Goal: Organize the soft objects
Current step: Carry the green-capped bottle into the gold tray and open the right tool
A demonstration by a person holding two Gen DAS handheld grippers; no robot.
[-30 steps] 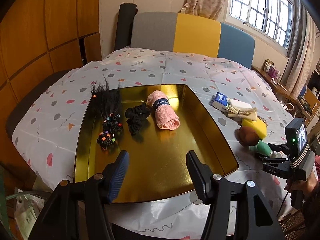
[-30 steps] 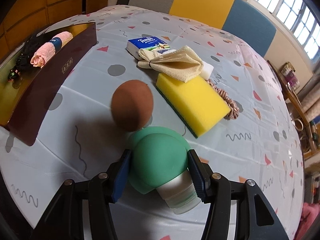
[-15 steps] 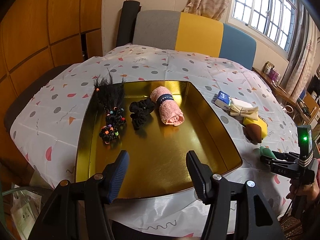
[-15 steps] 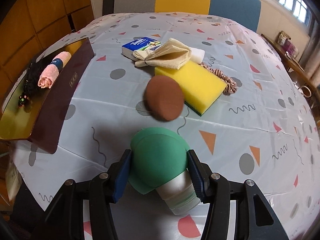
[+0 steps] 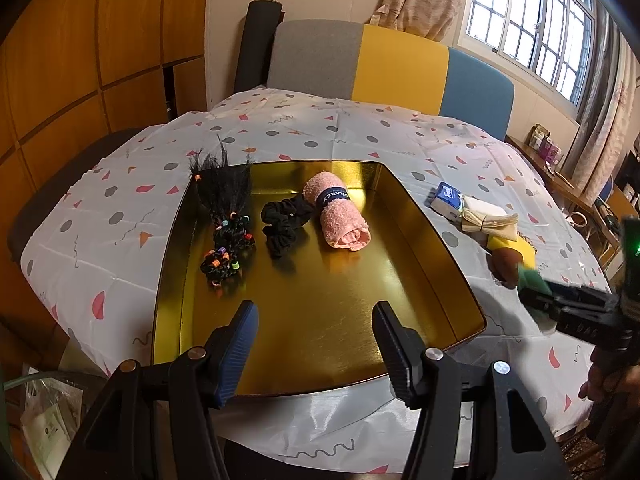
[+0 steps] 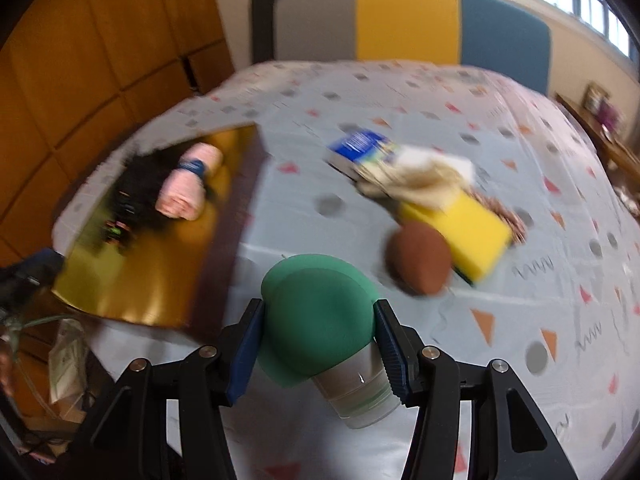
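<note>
Your right tongs (image 6: 318, 334) are clenched on the green sponge applicator (image 6: 316, 312), squeezing its soft green head from both sides, with the clear bottle end pointing back toward you between the fingers. It looks lifted clear of the worktop (image 6: 400, 120), though the blur makes that hard to call.

The gold tray (image 6: 168, 280) lies to the left of those tongs and slightly ahead, its dark side wall facing you. So the move, as I read it, is a carry leftward over that wall, then down onto bare gold floor.

From your left tongs (image 5: 316, 344) you can see where the room is: the braided hairpiece (image 5: 226, 220), the black scrunchie (image 5: 284, 224) and the pink rolled towel (image 5: 340, 216) sit side by side across the far half, long axes running away from you. The near half is bare.

Your left tongs are released, holding nothing, hovering over the tray's near edge. The right pair is the one loaded and the one nearer the leftovers: brown puff (image 6: 420, 260), yellow sponge (image 6: 460, 228), cream cloth (image 6: 416, 180), tissue pack (image 6: 356, 148).
</note>
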